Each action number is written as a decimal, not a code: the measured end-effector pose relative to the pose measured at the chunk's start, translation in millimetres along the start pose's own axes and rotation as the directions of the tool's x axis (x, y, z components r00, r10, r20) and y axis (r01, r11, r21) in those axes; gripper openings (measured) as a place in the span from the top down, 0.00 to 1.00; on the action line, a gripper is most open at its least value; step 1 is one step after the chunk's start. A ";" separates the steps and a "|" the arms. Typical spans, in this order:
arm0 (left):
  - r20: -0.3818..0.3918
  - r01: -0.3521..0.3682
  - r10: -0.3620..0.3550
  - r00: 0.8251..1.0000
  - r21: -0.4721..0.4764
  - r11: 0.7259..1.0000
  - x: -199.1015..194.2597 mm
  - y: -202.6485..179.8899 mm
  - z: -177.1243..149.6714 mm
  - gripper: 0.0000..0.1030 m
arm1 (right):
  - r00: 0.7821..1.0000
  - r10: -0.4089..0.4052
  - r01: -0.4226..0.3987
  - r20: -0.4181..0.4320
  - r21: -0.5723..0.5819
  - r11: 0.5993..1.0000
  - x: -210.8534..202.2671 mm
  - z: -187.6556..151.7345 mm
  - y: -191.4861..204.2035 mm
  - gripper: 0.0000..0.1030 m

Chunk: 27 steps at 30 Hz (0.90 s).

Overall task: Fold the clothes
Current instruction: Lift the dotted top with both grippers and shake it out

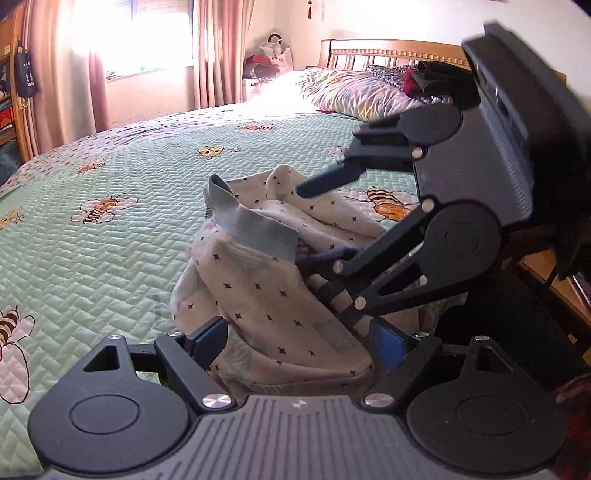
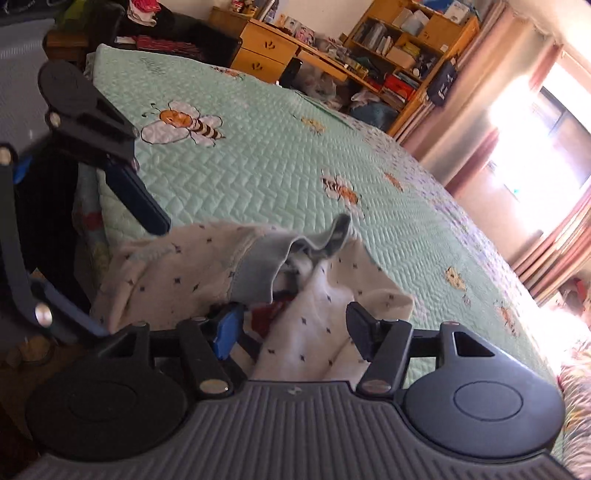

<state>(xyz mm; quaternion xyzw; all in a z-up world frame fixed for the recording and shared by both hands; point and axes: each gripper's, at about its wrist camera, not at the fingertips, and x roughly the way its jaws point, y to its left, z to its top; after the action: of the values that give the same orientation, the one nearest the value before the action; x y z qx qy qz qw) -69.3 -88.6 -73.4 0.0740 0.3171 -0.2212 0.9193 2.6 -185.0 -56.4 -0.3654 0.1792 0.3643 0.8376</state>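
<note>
- Where the left wrist view begins, pink curtains hang beside a glaring window, with a wooden shelf edge at the far left.
- A mint-green quilted bedspread printed with bees covers the bed and fills most of both views; it lies flat and smooth around the clothing.
- Near the bed's near edge sits the garment, a white piece with small dark diamond marks and a pale blue ribbed cuff, bunched in a crumpled heap rather than laid flat.
- At the bottom of that view the left tool stands spread, its blue-padded fingers either side of the heap's near end; whether the pads touch the cloth I cannot tell.
- Further right, the right tool reaches in over the heap, its jaws apart, one finger above the cloth and one low against it.
- Behind, a floral pillow and a wooden headboard close the bed.
- From the right wrist view, a wooden desk with drawers and a cluttered bookshelf stand beyond the bed, with curtains and bright window at the right.
</note>
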 end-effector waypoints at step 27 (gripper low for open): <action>0.130 -0.121 0.166 0.978 -0.299 0.947 -15.0 70.2 -0.8 0.88 | 0.991 -0.084 0.033 0.104 0.420 0.907 -30.2 -24.9 -69.9 0.23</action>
<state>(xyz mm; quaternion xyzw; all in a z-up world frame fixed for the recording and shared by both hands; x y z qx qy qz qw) -48.4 -20.5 -65.0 -0.0555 0.2683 -0.1096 0.9555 33.3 -250.7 -22.3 -0.1606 0.1912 0.3136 0.9161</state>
